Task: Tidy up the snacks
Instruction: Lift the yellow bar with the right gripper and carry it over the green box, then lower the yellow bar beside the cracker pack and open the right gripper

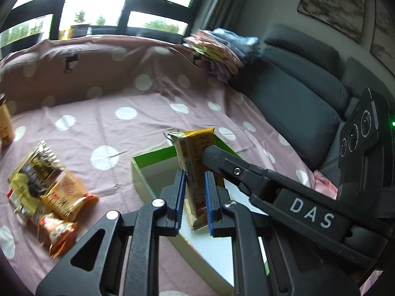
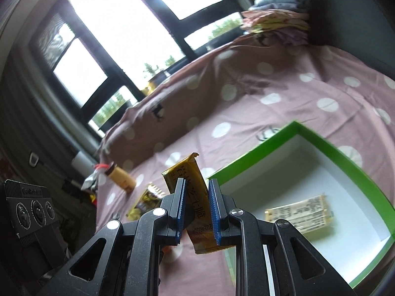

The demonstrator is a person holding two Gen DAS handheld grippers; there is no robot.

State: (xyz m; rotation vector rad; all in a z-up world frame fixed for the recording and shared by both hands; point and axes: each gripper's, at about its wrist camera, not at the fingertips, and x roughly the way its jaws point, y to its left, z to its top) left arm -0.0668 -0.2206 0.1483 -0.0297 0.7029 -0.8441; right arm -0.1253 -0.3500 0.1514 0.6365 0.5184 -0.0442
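Left gripper [image 1: 193, 197]: jaws nearly closed, clamped on a yellow-brown snack bar [image 1: 195, 162]. It stands upright, gripped on its lower half, the top sticking out toward 12 o'clock. I read it as hanging over the near corner of the green-rimmed box [image 1: 148, 156].

Right gripper [image 2: 197, 209]: fully closed on a second yellow snack packet [image 2: 190, 185], tilted toward 11 o'clock. In the left wrist view its finger [image 1: 214, 157] crosses in from 4 o'clock and overlaps my bar; touching or just in front, I cannot tell.

Risks, near to far:
- The two grippers crowd each other. A clash could knock one wrapper loose or twist it in the pads.
- Thin foil wrappers, narrow pinch. They could slip if I swing fast.
- The right packet sits left of the box rim at 2 o'clock in its view. Releasing here drops it on the polka-dot bedsheet [image 2: 284, 86], not in the box.
- One pale packet [image 2: 298, 213] already lies in the box at 3 o'clock; a drop on top may stack crooked.
- The soft bed could let the box tip if a finger presses its wall.
- Loose snack packets [image 1: 49, 185] at 9 o'clock and a bottle [image 2: 121, 177] further out are still unsorted.
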